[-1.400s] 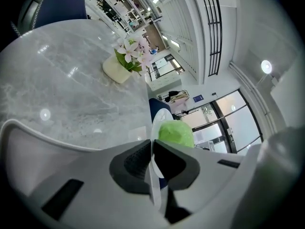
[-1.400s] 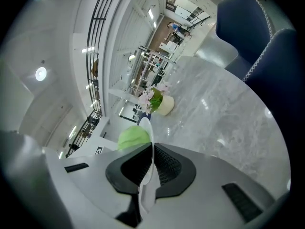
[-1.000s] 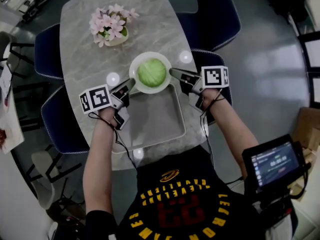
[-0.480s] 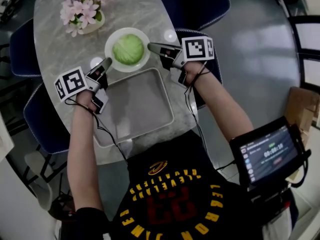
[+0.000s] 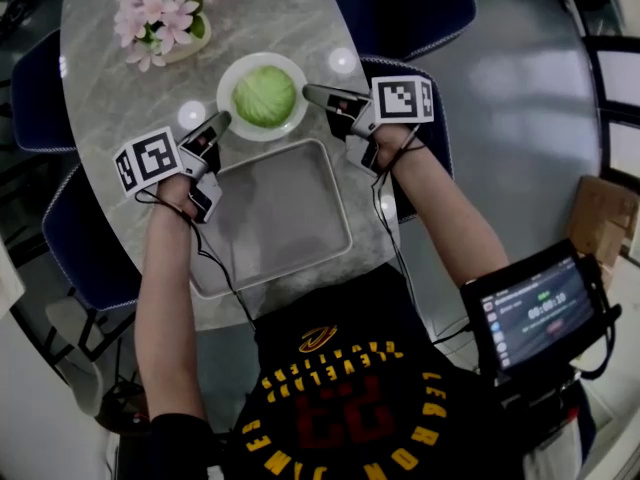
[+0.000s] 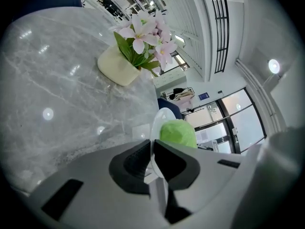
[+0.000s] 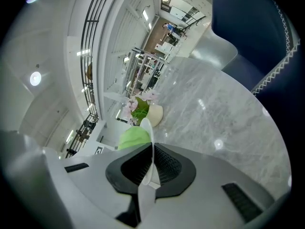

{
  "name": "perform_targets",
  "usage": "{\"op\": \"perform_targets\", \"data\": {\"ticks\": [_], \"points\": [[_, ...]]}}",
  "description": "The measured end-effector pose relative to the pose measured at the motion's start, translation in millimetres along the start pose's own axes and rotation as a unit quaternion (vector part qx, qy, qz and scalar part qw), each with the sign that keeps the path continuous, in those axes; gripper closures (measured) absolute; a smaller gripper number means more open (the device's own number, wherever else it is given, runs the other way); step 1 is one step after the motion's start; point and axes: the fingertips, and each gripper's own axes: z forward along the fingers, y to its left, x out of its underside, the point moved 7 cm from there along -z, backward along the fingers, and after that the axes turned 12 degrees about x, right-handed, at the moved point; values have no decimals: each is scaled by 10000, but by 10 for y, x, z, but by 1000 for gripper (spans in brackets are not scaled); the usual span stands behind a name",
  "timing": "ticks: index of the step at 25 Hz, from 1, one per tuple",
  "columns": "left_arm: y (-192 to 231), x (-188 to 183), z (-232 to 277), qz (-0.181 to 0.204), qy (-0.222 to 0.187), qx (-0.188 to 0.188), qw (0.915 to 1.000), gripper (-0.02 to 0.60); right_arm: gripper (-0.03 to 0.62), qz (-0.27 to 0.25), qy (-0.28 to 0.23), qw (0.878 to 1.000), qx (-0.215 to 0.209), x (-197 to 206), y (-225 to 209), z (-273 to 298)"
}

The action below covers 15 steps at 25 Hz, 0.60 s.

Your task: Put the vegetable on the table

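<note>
Left gripper (image 5: 222,120) and right gripper (image 5: 308,92) each clenched opposite rims of the round white plate (image 5: 226,96). That two-sided grip likely kept the pale green cabbage (image 5: 265,96) level, just past the grey metal tray's (image 5: 280,218) far edge.

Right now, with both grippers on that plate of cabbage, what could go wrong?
1. The left gripper and right gripper each pinch only the thin rim of the plate; uneven hands could tilt it, and the round cabbage, lying loose, might roll off.
2. The flower pot stands close beyond the left gripper; a wide swing might knock it.
</note>
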Motion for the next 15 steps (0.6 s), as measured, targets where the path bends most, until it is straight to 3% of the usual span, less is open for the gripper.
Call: {"op": "perform_targets", "data": {"ticks": [15], "points": [[20, -35, 41, 96, 46, -143, 9998, 558, 572, 42, 11, 9999, 144, -14, -36, 18]]}}
